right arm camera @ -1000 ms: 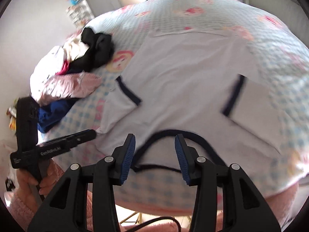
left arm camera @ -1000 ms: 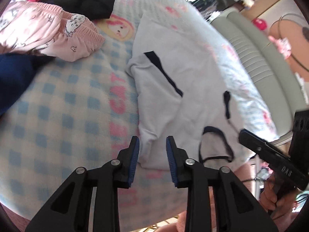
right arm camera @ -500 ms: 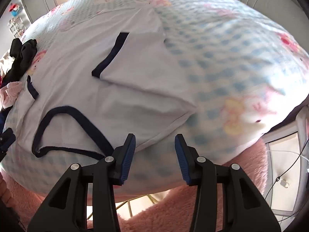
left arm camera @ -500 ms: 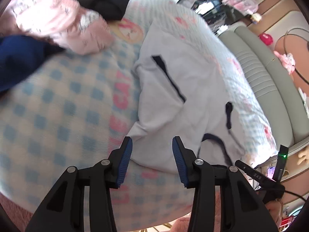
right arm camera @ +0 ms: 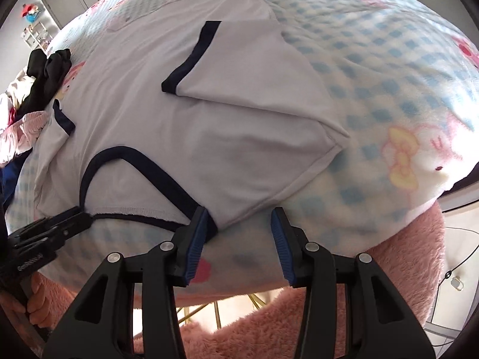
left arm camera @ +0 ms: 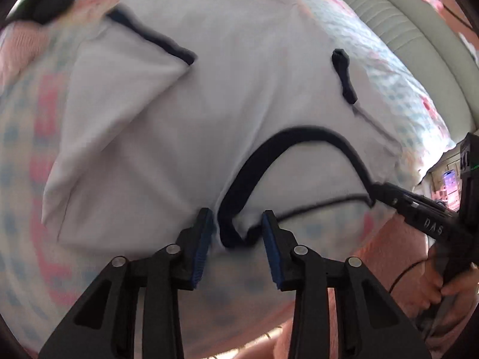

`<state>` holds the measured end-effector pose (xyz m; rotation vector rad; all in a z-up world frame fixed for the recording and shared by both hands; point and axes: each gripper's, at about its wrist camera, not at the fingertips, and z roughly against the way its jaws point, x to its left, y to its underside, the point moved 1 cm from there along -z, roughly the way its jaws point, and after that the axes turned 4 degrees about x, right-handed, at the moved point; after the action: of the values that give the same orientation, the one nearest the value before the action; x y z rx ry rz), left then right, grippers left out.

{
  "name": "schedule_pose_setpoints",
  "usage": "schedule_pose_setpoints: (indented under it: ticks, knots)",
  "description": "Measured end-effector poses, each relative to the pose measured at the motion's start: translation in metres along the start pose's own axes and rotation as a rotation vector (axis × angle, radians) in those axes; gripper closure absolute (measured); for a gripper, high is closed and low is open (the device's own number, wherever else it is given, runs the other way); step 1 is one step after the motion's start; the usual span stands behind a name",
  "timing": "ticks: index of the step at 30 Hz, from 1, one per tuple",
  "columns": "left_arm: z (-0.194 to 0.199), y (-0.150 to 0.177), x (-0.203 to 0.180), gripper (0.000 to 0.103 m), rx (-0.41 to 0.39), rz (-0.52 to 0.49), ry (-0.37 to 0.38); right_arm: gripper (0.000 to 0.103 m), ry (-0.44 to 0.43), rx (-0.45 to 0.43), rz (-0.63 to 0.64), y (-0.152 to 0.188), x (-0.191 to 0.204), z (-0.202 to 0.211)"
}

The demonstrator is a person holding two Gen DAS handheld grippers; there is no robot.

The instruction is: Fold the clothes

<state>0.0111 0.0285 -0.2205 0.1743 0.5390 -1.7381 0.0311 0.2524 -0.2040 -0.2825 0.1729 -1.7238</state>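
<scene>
The white shirt [right arm camera: 167, 113] lies flat on the bed [right arm camera: 374, 68]. Both tools, left tool [left arm camera: 238, 230] and right tool [right arm camera: 239, 227], sit apart at 6 o'clock, at the collar [left arm camera: 257, 161] corners, ready to pinch and fold.

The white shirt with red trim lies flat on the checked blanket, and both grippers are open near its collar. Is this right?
Not quite: the trim is dark navy, not red, as the right wrist view shows on the white shirt. The rest holds: checked blanket, left gripper and right gripper open.
</scene>
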Motion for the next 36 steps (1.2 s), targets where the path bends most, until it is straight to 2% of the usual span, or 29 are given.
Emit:
schedule_pose_setpoints:
  ticks: [4, 7, 8, 10, 12, 15, 17, 18, 20, 22, 25, 27, 29, 31, 34, 36]
  knots:
    - [0.025, 0.008, 0.008, 0.068, -0.01, 0.017, 0.079, 0.059, -0.043, -0.042, -0.031, -0.004, -0.015, 0.022]
    - [0.041, 0.006, -0.002, 0.068, -0.104, -0.038, 0.105, 0.059, -0.133, -0.047, -0.058, -0.012, -0.015, 0.025]
    - [0.043, 0.005, -0.001, 0.068, -0.106, -0.027, 0.126, 0.059, -0.137, -0.043, -0.068, -0.012, -0.017, 0.023]
    - [0.044, 0.005, 0.008, 0.068, -0.093, 0.037, 0.163, 0.059, -0.145, -0.036, -0.087, -0.012, -0.019, 0.021]
    - [0.047, 0.015, 0.025, 0.068, -0.081, 0.099, 0.162, 0.059, -0.154, -0.051, -0.074, -0.01, -0.016, 0.023]
    - [0.047, 0.026, 0.042, 0.068, -0.097, 0.168, 0.132, 0.059, -0.168, -0.073, -0.055, -0.008, -0.012, 0.027]
    - [0.054, 0.027, 0.049, 0.068, -0.125, 0.202, 0.174, 0.059, -0.178, -0.089, -0.042, -0.006, -0.009, 0.03]
    - [0.058, 0.023, 0.046, 0.068, -0.147, 0.188, 0.18, 0.059, -0.182, -0.096, -0.035, -0.005, -0.008, 0.031]
    - [0.065, 0.009, 0.028, 0.068, -0.195, 0.097, 0.177, 0.059, -0.193, -0.111, -0.019, -0.004, -0.003, 0.034]
    - [0.064, -0.008, 0.009, 0.068, -0.225, 0.01, 0.137, 0.059, -0.228, -0.118, 0.038, -0.011, 0.018, 0.032]
    - [0.037, -0.039, -0.005, 0.069, -0.189, -0.011, 0.104, 0.059, -0.236, -0.122, 0.109, -0.024, 0.046, 0.026]
    - [0.017, -0.052, -0.01, 0.07, -0.145, -0.004, 0.059, 0.059, -0.194, -0.102, 0.138, -0.028, 0.058, 0.012]
    - [0.001, -0.046, -0.013, 0.07, -0.077, -0.004, 0.004, 0.059, -0.133, -0.053, 0.149, -0.028, 0.06, -0.006]
    - [0.0, -0.031, -0.015, 0.071, -0.048, -0.026, -0.023, 0.059, -0.158, 0.001, 0.091, -0.012, 0.046, -0.014]
    - [0.014, -0.007, -0.01, 0.07, -0.022, -0.033, 0.013, 0.061, -0.22, 0.0, 0.044, 0.002, 0.028, -0.003]
    - [0.032, 0.004, 0.005, 0.07, -0.062, 0.038, 0.114, 0.061, -0.259, -0.016, 0.023, 0.008, 0.016, 0.009]
